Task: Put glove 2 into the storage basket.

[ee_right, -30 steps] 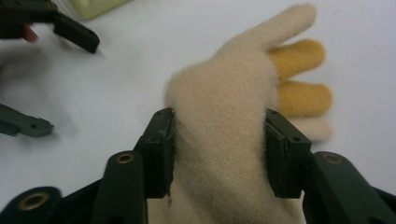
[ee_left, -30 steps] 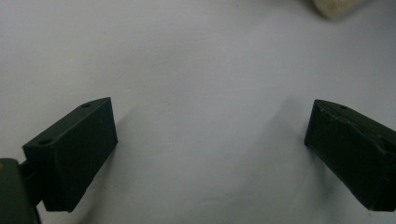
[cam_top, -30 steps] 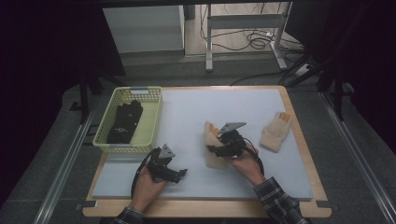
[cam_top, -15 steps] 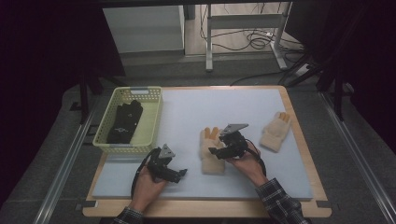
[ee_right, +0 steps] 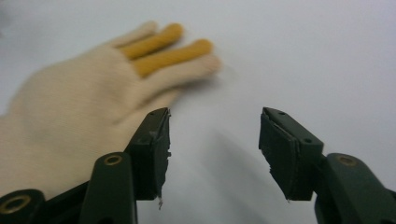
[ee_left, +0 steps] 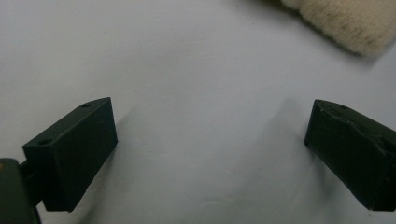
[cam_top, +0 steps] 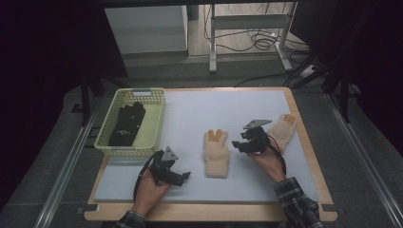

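right gripper (cam_top: 239,144): fingers (ee_right: 152,140) part-open, have just been closing, nothing between them; bare mat beneath, cream glove (cam_top: 216,153) just beside left finger, not touched.
left gripper (cam_top: 183,176): fingers (ee_left: 70,149) wide, empty, low over mat near front edge.
second cream glove (cam_top: 283,130): flat by right edge, behind right hand.
black gloves (cam_top: 126,123): already in yellow basket (cam_top: 154,124), far-left corner.
judgement: dark pair sorted; both cream gloves left.
room: counter (cam_top: 199,111) centre open between glove and basket; wooden rim (cam_top: 313,156) close on right.
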### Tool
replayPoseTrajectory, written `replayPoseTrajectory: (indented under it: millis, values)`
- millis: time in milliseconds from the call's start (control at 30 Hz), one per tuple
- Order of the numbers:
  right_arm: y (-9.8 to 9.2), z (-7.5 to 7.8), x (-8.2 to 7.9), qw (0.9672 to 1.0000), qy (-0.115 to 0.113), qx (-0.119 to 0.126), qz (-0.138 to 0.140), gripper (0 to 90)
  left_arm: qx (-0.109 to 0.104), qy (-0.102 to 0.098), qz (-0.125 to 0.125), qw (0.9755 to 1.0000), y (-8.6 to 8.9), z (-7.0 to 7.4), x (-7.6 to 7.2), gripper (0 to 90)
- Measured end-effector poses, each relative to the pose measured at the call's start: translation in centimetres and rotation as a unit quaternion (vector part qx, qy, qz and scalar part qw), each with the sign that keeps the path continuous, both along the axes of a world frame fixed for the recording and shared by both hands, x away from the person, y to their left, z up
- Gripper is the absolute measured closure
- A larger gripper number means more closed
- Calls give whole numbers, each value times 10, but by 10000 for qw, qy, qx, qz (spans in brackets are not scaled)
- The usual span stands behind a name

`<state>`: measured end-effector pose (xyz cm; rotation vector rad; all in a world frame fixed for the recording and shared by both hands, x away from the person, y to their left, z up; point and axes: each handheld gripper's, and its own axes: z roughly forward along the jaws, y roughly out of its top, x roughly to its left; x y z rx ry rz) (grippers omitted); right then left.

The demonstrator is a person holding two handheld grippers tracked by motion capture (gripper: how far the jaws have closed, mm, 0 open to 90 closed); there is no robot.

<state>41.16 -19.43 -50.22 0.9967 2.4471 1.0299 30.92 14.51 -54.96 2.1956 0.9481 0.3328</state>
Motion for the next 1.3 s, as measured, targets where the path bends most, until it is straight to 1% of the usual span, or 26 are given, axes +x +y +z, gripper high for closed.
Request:
replayPoseTrajectory:
  millis: [167, 300, 400, 533, 600, 667, 733, 833, 933, 967, 1000, 1067, 1100, 1133, 1167, 1233, 1267, 1300]
  values:
    - [-28, 4, 10, 9994, -36, 8, -344, 443, -1, 2, 1, 10000, 0, 0, 0, 24]
    - [-52, 9, 17, 9977, -89, -27, -665, 453, -5, 0, 2, 10000, 0, 0, 0, 24]
    - [-72, 15, 22, 9958, -125, -64, -910, 479, -1, 0, -3, 10000, 0, 0, 0, 23]
    - [-96, 22, 27, 9922, -201, -157, -1222, 498, 3, 2, -5, 10000, 0, 0, 0, 24]
    - [-108, 25, 29, 9900, -224, -161, -1383, 499, 0, 6, -2, 10000, 0, 0, 0, 24]
    - [-116, 26, 31, 9883, -237, -167, -1499, 498, 5, 3, -6, 10000, 0, 0, 0, 24]
    - [-124, 25, 33, 9865, -237, -179, -1608, 474, 5, 2, -8, 10000, 0, 0, 0, 24]
    - [-132, 19, 36, 9847, -219, -202, -1718, 397, 6, 2, -8, 10000, 0, 0, 0, 24]
    - [-135, 8, 39, 9846, -158, -218, -1728, 305, 6, 2, -9, 10000, 0, 0, 0, 24]
    - [-135, 4, 40, 9847, -140, -182, -1730, 283, 3, 6, -4, 10000, 0, 0, 0, 24]
    - [-135, 0, 41, 9849, -101, -137, -1723, 269, 7, 2, -10, 10000, 0, 0, 0, 24]
    - [-133, -8, 43, 9850, -21, -159, -1716, 253, 7, 2, -10, 10000, 0, 0, 0, 24]
    - [-132, -12, 44, 9851, -3, -209, -1709, 254, 4, 5, -8, 10000, 0, 0, 0, 24]
    - [-130, -16, 44, 9850, -41, -215, -1711, 270, 4, 3, -10, 10000, 0, 0, 0, 23]
    - [-129, -16, 44, 9849, -70, -169, -1722, 326, -15, 2, 8, 10000, 0, 0, 0, 24]
    - [-128, -14, 42, 9850, -54, -185, -1715, 425, -14, 1, 5, 10000, 0, 0, 0, 24]
    - [-126, -13, 41, 9850, -53, -239, -1707, 447, -18, 1, 7, 10000, 0, 0, 0, 24]
    - [-125, -12, 41, 9852, -44, -279, -1693, 448, 5, 4, -9, 10000, 0, 0, 0, 24]
